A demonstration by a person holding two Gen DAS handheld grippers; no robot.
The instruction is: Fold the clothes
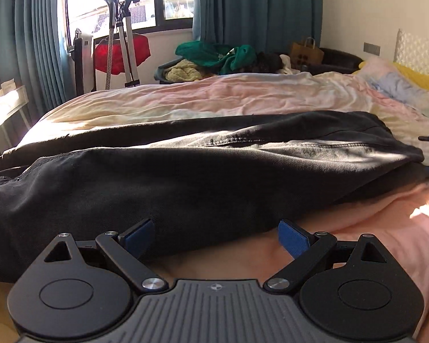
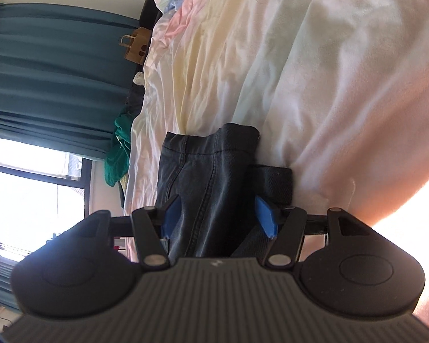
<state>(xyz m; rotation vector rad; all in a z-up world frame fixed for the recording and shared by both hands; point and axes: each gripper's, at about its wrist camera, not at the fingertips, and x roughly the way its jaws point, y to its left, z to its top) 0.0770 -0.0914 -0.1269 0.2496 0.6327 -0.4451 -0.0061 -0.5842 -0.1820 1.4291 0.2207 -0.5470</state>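
Left wrist view: left gripper (image 1: 216, 237) jaws stand wide, nothing between them. Black trousers (image 1: 203, 171) lie stretched across the bed (image 1: 214, 97) just ahead, their near edge at the left pad.

Right wrist view: right gripper (image 2: 218, 219), rolled on its side, is partly open. The trousers' seamed end (image 2: 206, 171) sits between the pads; whether they press it, cannot tell.

Judged step: setting up a fold. Next: left gripper needs to pinch the near edge.
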